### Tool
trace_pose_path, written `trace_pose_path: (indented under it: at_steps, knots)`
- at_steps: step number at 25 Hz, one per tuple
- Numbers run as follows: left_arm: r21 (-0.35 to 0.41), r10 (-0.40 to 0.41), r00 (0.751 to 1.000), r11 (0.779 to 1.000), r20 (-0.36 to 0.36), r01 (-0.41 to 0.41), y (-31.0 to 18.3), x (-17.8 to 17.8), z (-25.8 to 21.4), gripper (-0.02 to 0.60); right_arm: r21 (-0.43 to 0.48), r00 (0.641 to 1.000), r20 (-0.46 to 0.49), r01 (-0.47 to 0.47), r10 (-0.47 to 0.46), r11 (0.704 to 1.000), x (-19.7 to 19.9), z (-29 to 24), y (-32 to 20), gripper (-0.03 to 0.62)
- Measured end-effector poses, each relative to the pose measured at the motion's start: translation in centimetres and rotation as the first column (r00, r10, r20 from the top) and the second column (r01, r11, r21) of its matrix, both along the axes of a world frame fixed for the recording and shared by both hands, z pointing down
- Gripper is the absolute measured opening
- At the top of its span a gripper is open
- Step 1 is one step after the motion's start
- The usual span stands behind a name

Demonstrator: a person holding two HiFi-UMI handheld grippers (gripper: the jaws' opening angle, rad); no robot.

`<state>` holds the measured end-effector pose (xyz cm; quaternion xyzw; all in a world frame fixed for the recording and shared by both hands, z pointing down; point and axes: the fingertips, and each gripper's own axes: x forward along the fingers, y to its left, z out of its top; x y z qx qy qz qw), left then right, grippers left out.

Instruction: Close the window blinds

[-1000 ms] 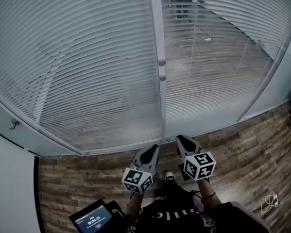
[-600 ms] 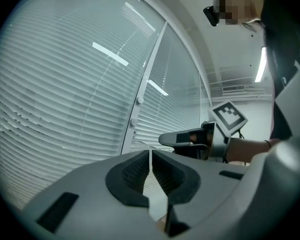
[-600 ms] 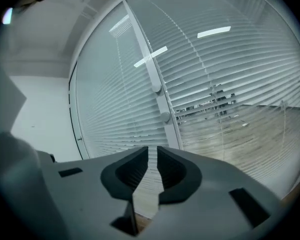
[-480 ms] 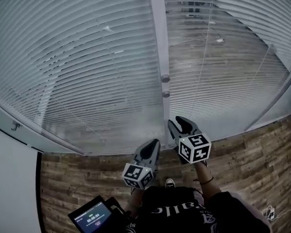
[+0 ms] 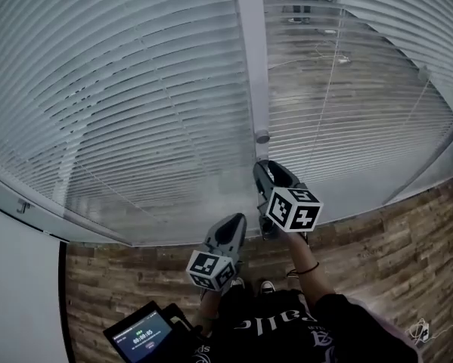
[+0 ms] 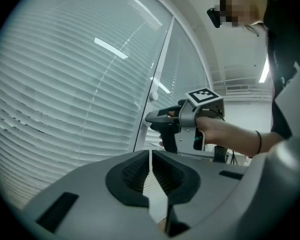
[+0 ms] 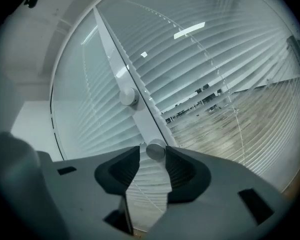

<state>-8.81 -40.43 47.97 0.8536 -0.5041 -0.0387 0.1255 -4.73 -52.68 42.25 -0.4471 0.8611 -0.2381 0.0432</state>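
Slatted window blinds hang behind glass either side of a white mullion [image 5: 250, 51]. The left blinds [image 5: 120, 89] look nearly flat; the right blinds [image 5: 347, 89] let the floor beyond show through. Two round knobs sit on the mullion: the upper knob [image 5: 262, 137] [image 7: 128, 96] and the lower knob [image 7: 156, 150]. My right gripper [image 5: 265, 166] [image 7: 154, 156] is raised to the mullion, its jaws opening with the lower knob between the tips and a little space on both sides. Lower down, my left gripper [image 5: 234, 221] [image 6: 150, 159] is shut and empty, pointing at the glass.
A small lit screen [image 5: 141, 337] is at the bottom left by the person's legs. The wood-plank floor [image 5: 377, 233] runs along the window base. There is a white wall [image 5: 14, 293] at the left and a cable [image 5: 421, 330] lying at the bottom right.
My right gripper has risen and moved forward to the mullion, and now covers the lower knob in the head view. The left gripper has stayed low, almost unmoved.
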Motion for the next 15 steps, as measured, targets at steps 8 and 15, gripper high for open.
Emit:
trace_pose_path:
  at_steps: [8, 15]
  knots:
    - [-0.01, 0.05, 0.999, 0.999, -0.003, -0.05, -1.0, -0.8, -0.1, 0.005, 0.032, 0.995, -0.05, -0.085, 0.087, 0.996, 0.5, -0.2, -1.3, 0.14]
    - [-0.024, 0.078, 0.997, 0.997, 0.005, -0.078, -0.6, -1.4, 1.0, 0.005, 0.413, 0.56, -0.785, 0.151, 0.267, 0.898, -0.7, 0.0, -0.4, 0.138]
